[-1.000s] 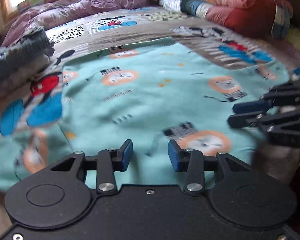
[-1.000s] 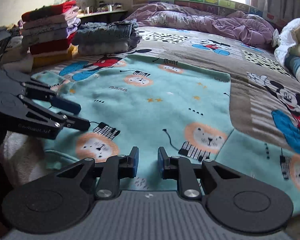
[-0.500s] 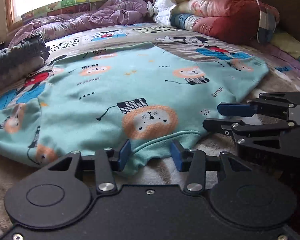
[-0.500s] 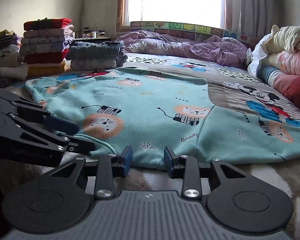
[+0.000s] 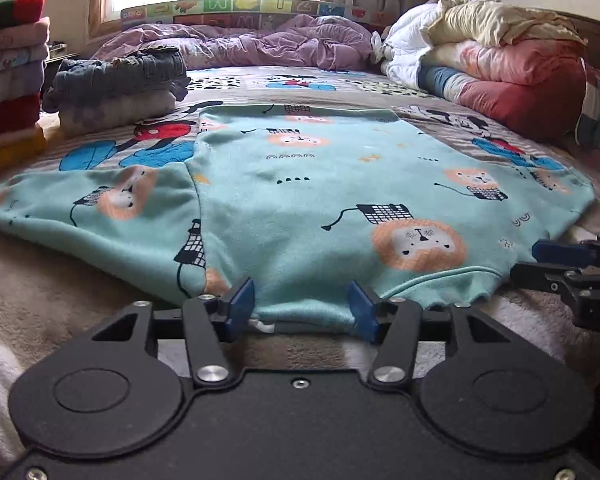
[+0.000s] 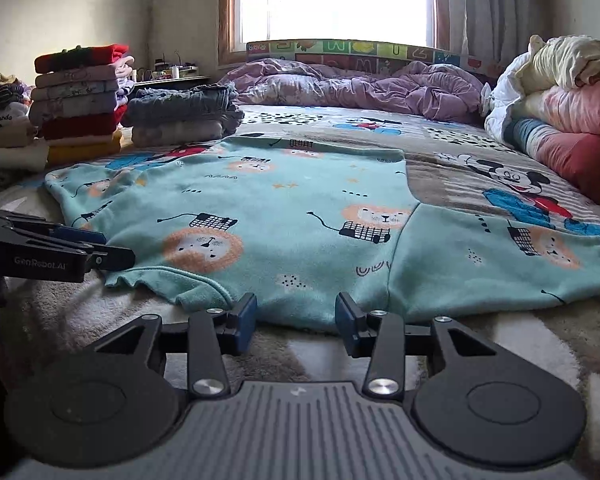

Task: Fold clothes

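Garment: a teal lion-print top [image 5: 300, 200] lies spread flat on the bed [image 5: 40, 292], its neck edge toward the cameras and its hem at 12 o'clock, toward the window.
Long axis: runs from 6 to 12 o'clock in both views; the sleeves reach out at 9 and 3 o'clock.
Left gripper [image 5: 302, 307]: fingers released and spread wide, with the near edge of the top lying between the blue pads [image 5: 240, 300], nothing pinched yet.
Right gripper [image 6: 296, 316]: fingers also released and wide apart, at the near edge by the right shoulder seam, the cloth just ahead at 12 o'clock.
Nearer hand: both sit level at the near edge, side by side; I judge neither is clearly closer.
Hidden: whether the lower surfaces of the pads touch the cloth cannot be told; each gripper body covers the edge directly beneath it.
Cut off: the left sleeve end leaves the left view at 9 o'clock.
Surroundings: folded clothes stack [image 6: 80, 100] at 10 o'clock, well apart from the top.
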A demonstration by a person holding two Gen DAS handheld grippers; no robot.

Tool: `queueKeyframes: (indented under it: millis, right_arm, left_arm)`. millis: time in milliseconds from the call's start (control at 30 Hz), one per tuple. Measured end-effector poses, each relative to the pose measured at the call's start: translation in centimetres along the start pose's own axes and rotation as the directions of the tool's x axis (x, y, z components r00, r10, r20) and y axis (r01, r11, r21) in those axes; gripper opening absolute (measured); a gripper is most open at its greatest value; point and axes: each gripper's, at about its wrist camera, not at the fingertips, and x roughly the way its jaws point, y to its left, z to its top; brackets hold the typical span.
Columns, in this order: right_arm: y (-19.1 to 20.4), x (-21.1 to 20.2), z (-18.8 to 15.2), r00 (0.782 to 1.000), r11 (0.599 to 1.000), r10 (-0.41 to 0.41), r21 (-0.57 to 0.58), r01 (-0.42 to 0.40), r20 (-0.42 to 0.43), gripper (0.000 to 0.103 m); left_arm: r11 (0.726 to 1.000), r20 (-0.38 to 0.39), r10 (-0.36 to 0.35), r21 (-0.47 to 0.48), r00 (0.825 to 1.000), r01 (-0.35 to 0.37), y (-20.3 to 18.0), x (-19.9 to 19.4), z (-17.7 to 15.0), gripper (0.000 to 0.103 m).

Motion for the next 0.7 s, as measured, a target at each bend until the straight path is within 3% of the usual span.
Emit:
queueKeyframes:
  millis: [67, 100, 133, 233, 367, 467, 700]
  right_arm:
    - [-0.9, -0.7, 0.0, 1.0, 0.995, 0.02, 0.094, -0.02, 0.009, 0.045]
    - [-1.6, -1.0, 0.0, 1.0, 0.987, 0.027, 0.158, -0.029, 0.016, 0.045]
    - [-2.4, -1.3, -0.1, 0.999, 0.975, 0.027, 0.222, -0.031, 0.022, 0.046]
    - [-5.2, -1.4, -0.8, 0.999, 0.914, 0.012, 0.406, -0.023, 0.03, 0.048]
    - [-9.7, -1.5, -2.3, 0.997, 0.745, 0.016, 0.664, -0.065, 0.079, 0.047]
    - [-12.3, -1.6, -3.2, 0.991, 0.622, 0.006, 0.776, -0.108, 0.133, 0.047]
    - [-17.5, -2.7, -4.9, 0.971, 0.442, -0.094, 0.883, -0.156, 0.219, 0.048]
  left_arm:
    - [1.0, 0.001, 0.002, 0.013, 1.0, -0.002, -0.4, -0.4, -0.1, 0.058]
    - [1.0, -0.003, -0.007, 0.021, 1.0, 0.007, -0.5, -0.5, -0.2, 0.069]
    - [0.999, -0.006, -0.012, 0.034, 1.0, 0.012, -0.8, -0.6, -0.2, 0.073]
    - [0.997, -0.028, -0.006, 0.073, 1.0, 0.008, -1.7, -1.0, -0.2, 0.073]
    - [0.996, -0.061, -0.035, 0.082, 0.998, 0.04, -2.4, -1.8, 0.1, 0.073]
    - [0.989, -0.058, -0.04, 0.142, 0.998, 0.048, -3.9, -2.6, 0.1, 0.073]
    - [0.943, -0.083, -0.115, 0.304, 0.99, 0.135, -9.8, -1.8, 0.5, 0.074]
